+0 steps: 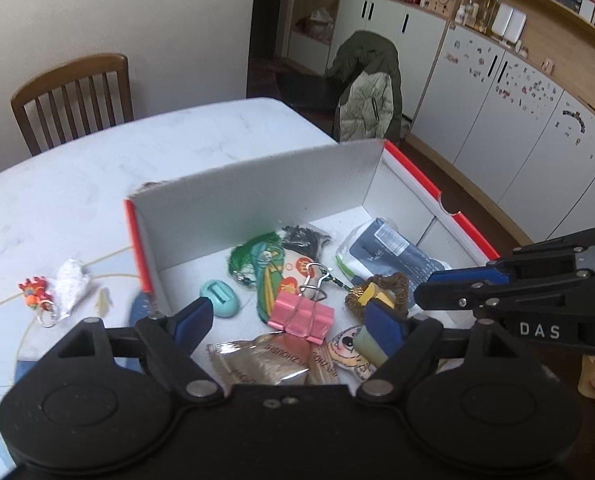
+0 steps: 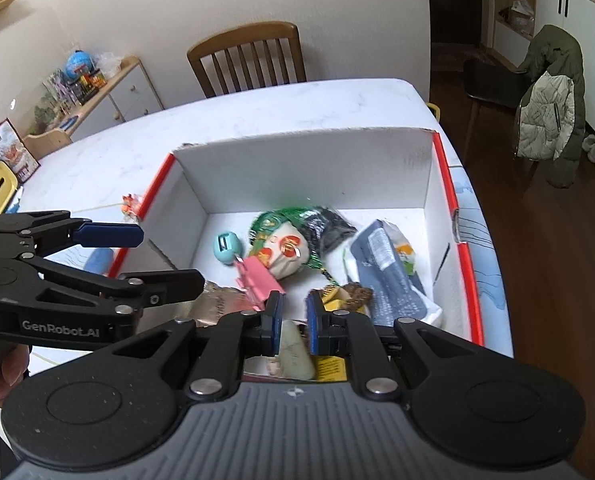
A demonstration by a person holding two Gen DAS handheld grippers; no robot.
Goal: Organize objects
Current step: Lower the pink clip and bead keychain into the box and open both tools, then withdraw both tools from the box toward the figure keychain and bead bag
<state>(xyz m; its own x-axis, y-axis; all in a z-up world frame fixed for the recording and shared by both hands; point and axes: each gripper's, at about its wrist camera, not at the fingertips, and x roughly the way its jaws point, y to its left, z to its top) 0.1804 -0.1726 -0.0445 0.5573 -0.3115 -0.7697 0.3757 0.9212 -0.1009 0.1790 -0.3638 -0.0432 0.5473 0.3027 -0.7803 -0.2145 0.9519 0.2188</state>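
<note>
- My left claw (image 1: 285, 320) stands wide and empty above the near end of the box (image 2: 305, 160), where most items already lie.
- My right claw (image 2: 293, 316) is narrow, a slim gap between its pads; I cannot tell whether it pinches anything.
- The red keychain (image 1: 37, 296) and the crumpled foil (image 1: 71, 286) lie on the table (image 1: 97, 168), left of the box wall.
- Risk: the two claws hover close together, so swinging left for the keychain could clip the wall or the pink binder clip (image 1: 301, 316).
</note>
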